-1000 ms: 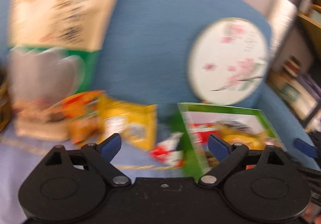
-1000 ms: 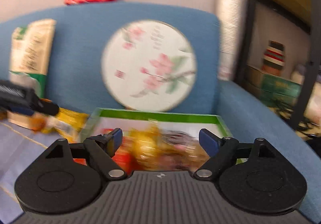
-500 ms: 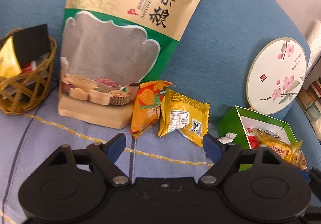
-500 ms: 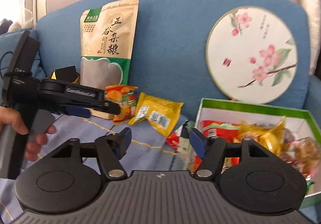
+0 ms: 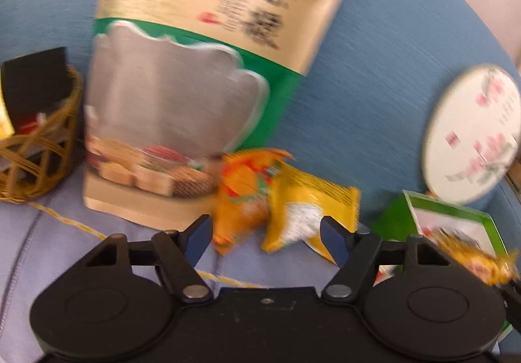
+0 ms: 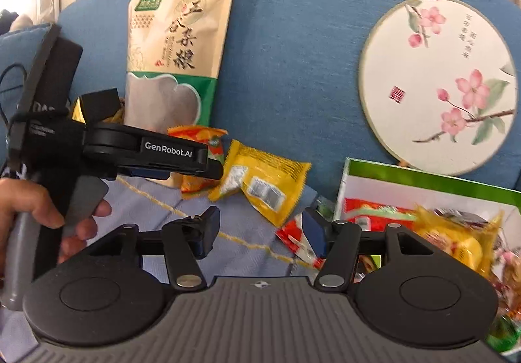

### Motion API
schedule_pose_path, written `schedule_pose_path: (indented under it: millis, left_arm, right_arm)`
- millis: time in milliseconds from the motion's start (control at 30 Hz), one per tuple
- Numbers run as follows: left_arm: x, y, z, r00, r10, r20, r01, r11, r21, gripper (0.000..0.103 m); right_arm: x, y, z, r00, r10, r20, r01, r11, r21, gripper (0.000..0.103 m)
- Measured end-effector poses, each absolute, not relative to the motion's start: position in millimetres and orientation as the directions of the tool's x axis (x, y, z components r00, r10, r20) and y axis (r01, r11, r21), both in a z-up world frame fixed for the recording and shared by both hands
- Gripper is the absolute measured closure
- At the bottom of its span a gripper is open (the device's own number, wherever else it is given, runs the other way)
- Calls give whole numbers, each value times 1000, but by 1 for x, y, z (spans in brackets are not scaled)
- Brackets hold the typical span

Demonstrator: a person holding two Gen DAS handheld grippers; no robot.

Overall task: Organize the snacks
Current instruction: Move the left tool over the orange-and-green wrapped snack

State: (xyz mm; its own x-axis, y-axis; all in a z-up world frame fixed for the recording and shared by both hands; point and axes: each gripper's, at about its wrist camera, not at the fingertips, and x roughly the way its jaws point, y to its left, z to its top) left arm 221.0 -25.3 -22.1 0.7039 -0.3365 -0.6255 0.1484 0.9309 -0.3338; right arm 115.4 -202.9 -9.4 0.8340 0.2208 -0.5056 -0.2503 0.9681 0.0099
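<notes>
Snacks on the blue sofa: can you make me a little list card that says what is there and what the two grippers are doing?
surface: blue sofa
big pouch: upright, leaning on the backrest
orange packet: at the pouch's foot
yellow packet: lying beside the orange one
red packet: by the green box
green box: open, snacks inside
wicker basket: left of the pouch, packets inside
round fan: propped on the backrest
left gripper: open, empty, near the orange and yellow packets
right gripper: open, empty, jaws just closing a little
</notes>
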Motion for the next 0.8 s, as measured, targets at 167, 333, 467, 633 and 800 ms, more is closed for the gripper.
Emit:
schedule_pose_path:
  millis: [167,333,467,633,800]
  left_arm:
    - [241,-13,-20,702,-344,-623,133,923,-360,16]
    - [252,-27,-27,664,-348,-662,199,935,-292,96]
    - [241,-13,-35,613,-406,-677,217,911,-350,100]
    - [201,18,-41,518,-499,-695,203,861,-466,102]
    - [158,33,-39,560,-460,-689,219,884,-412,46]
  right_arm:
    - [116,-191,-13,824,259,-505,-283,959,29,9]
    - [110,-185,-21,801,276,-531,-299,953,44,9]
    - [98,-185,-26,787,290,-544,-313,948,53,9]
    - [84,-182,-33,768,316,-557,-319,943,95,9]
    - [72,-174,-39,750,345,-565,-337,933,123,9]
